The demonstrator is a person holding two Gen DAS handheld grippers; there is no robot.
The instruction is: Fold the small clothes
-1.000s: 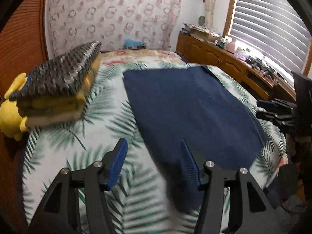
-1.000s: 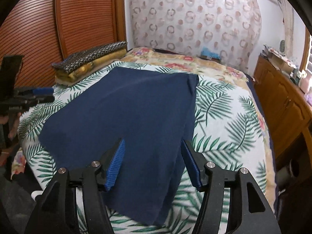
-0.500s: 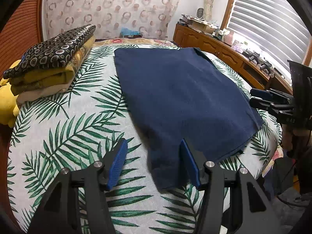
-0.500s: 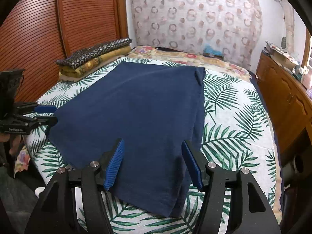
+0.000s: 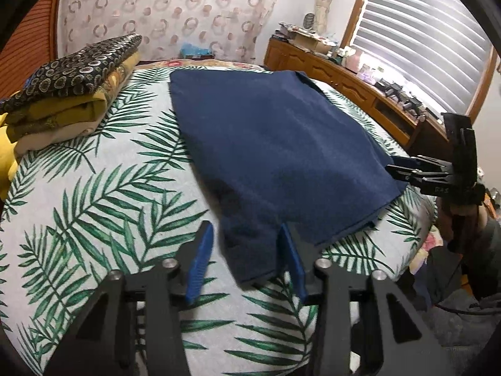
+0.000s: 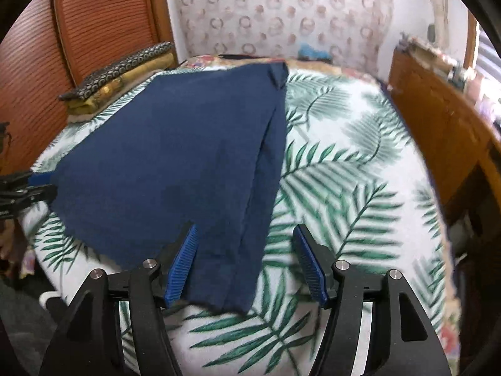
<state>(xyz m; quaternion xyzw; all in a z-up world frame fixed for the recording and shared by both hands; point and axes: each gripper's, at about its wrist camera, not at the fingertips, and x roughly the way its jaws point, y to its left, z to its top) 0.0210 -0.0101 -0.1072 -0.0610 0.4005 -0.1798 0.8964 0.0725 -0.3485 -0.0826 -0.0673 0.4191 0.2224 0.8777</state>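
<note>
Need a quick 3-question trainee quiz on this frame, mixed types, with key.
1. True or false: the left claw is shut on the navy garment.
2. Multiple choice. The stack of folded clothes sits: A) on the navy garment; B) on the palm-print bedspread, apart from the garment; C) on the wooden cabinet.
3. Fill in: the right claw straddles the garment's near ____.

Key: 1 false, both claws are open; 2 B; 3 corner.
</note>
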